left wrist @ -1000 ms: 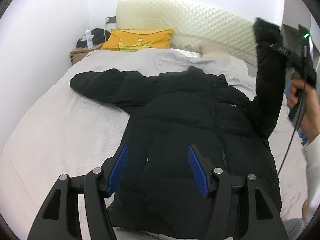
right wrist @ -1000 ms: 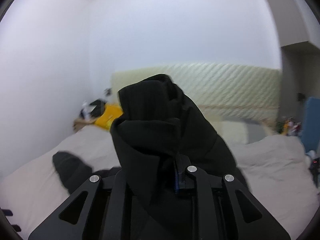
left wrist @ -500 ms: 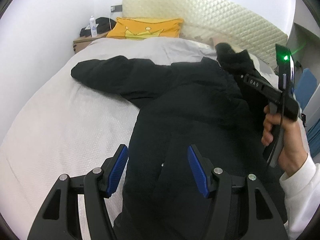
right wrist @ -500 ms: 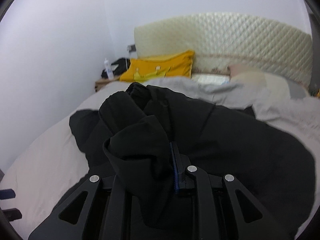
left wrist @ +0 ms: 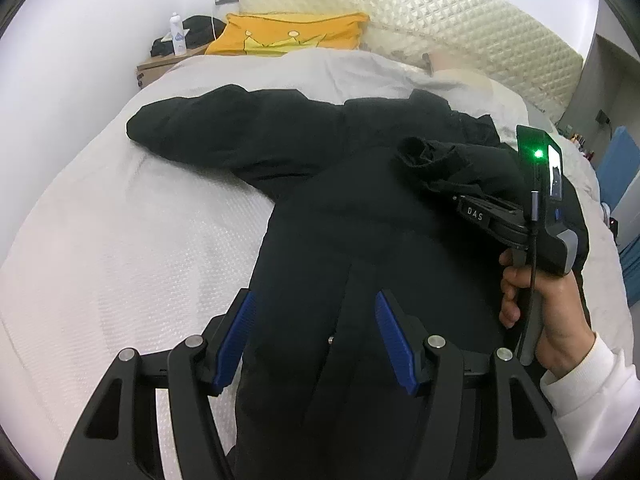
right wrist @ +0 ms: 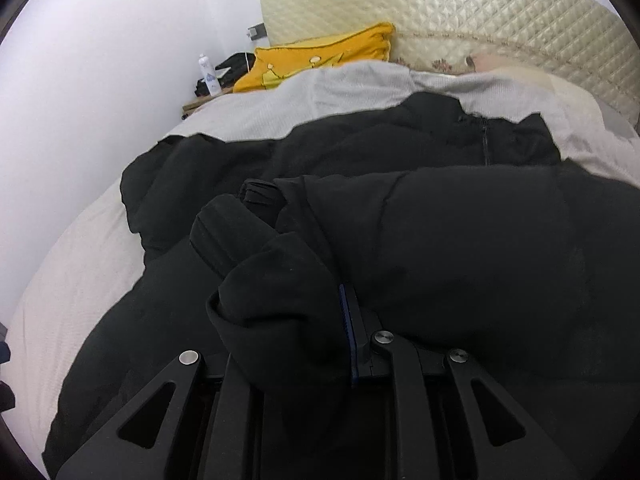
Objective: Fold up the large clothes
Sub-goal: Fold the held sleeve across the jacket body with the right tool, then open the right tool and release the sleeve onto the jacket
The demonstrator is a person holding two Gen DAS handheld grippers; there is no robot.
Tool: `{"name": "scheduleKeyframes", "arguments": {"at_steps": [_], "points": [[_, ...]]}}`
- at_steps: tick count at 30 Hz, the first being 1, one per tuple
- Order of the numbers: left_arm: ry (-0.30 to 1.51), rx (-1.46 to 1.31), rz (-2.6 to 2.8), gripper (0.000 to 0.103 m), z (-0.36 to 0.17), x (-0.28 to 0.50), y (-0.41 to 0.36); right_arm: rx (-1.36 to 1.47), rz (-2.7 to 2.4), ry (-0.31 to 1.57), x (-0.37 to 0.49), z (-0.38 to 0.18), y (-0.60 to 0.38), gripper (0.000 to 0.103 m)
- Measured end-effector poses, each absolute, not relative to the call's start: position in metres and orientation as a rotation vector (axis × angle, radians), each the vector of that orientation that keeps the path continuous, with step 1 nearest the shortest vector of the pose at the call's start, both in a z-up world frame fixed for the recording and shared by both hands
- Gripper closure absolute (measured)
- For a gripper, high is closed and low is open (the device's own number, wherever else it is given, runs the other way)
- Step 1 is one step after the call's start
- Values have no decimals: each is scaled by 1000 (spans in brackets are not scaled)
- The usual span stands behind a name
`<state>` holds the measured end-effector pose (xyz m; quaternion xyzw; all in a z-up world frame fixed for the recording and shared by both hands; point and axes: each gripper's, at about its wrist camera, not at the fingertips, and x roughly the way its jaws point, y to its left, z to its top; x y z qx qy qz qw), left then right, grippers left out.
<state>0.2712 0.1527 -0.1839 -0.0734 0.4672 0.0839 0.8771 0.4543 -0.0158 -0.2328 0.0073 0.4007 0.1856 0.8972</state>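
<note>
— What is the right gripper (right wrist: 320,320) doing?

— It is clamped on the cuff end of the black jacket's right sleeve (right wrist: 276,280). One blue pad (right wrist: 347,320) shows at the edge of the cloth; the other is buried under the fabric. In the left wrist view the same right gripper (left wrist: 436,184) lies low over the jacket's chest, with the person's right hand (left wrist: 548,304) around its handle and a green light (left wrist: 539,154) lit on its top.

— And the left gripper (left wrist: 316,334)?

— Its jaws stand wide apart, with nothing between the blue pads (left wrist: 234,338). It hovers over the lower body of the jacket, near the hem, and I cannot tell whether it touches the cloth.

— Where is the jacket itself?

— The black jacket (left wrist: 360,240) lies flat on the bed (left wrist: 120,240), collar toward the far end. Its left sleeve (left wrist: 224,132) stretches out to the left across the pale cover. The right sleeve is drawn over the chest, bunched at the gripper.

— What lies beyond it?

— At the far end, a yellow pillow (left wrist: 288,34) with a crown print leans against a quilted cream headboard (left wrist: 440,20). To the far left, a nightstand (left wrist: 160,66) holds a white bottle (left wrist: 178,34) and some dark items.
</note>
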Motion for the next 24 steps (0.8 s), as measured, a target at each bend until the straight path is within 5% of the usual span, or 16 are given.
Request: {"name": "scheduleKeyframes", "arguments": {"at_steps": [9, 12, 17, 24], "points": [[990, -163, 177, 41, -187, 277, 153, 5, 379, 846, 456, -232, -14, 87], [984, -162, 177, 41, -184, 276, 152, 3, 376, 861, 455, -228, -13, 82], [972, -160, 175, 41, -172, 271, 148, 13, 392, 872, 441, -213, -12, 58], [912, -151, 152, 41, -138, 256, 132, 43, 361, 831, 399, -166, -36, 56]]}}
